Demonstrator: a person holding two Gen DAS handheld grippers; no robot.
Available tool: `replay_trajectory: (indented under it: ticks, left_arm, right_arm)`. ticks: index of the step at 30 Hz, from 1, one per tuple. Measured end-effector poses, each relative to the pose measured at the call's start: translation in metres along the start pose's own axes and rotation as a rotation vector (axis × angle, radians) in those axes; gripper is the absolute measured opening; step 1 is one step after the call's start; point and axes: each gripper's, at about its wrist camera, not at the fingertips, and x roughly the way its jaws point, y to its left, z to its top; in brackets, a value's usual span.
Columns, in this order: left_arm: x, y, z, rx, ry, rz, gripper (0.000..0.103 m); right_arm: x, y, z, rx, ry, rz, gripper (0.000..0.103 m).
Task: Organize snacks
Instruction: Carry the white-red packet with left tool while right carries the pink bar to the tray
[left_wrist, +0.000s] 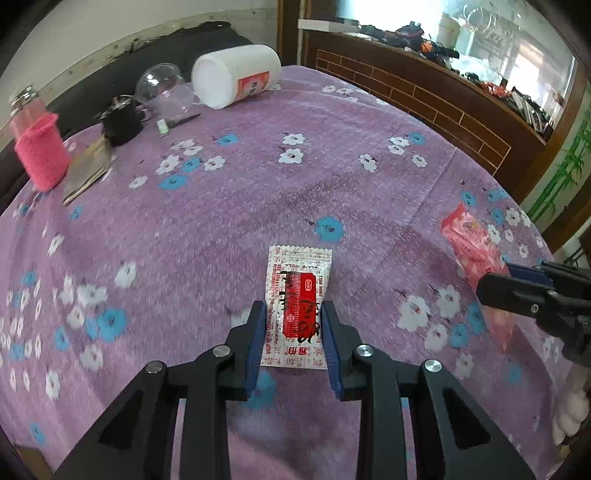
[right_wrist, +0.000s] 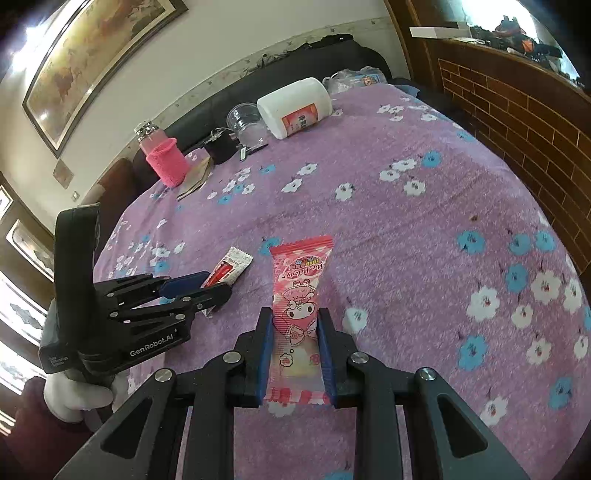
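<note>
The left gripper (left_wrist: 293, 314) is clenched on a red-and-white sachet (left_wrist: 297, 291), and the right gripper (right_wrist: 295, 321) grasps a pink packet (right_wrist: 299, 295); both snacks seem held just over the purple cloth (right_wrist: 406, 221), near each other. I judge this the carrying step. Next, each snack should go to one common place; none is evident here.

Sachet (left_wrist: 297, 306) on tablecloth (left_wrist: 258, 192), left of wrapped snack (right_wrist: 299, 317); jar (left_wrist: 236, 75) behind.
</note>
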Motion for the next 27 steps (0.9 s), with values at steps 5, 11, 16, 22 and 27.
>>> replay_trajectory:
  ticks: [5, 11, 16, 22, 27]
  left_arm:
    - [-0.043, 0.001, -0.028, -0.082, -0.053, -0.03, 0.028]
    - [-0.128, 0.012, -0.083, -0.202, -0.169, -0.027, 0.028]
    - [-0.184, 0.043, -0.139, -0.341, -0.215, 0.032, 0.028]
    - [-0.23, 0.093, -0.198, -0.452, -0.252, 0.129, 0.029]
    - [-0.259, 0.141, -0.249, -0.548, -0.269, 0.23, 0.029]
  right_arm:
    - [-0.017, 0.009, -0.017, 0.0, 0.0, 0.031, 0.024]
    - [-0.034, 0.049, -0.043, -0.046, 0.017, 0.097, 0.024]
    - [-0.046, 0.11, -0.065, -0.132, 0.02, 0.172, 0.025]
    - [-0.039, 0.191, -0.09, -0.213, 0.066, 0.256, 0.025]
    - [-0.021, 0.261, -0.104, -0.293, 0.107, 0.296, 0.025]
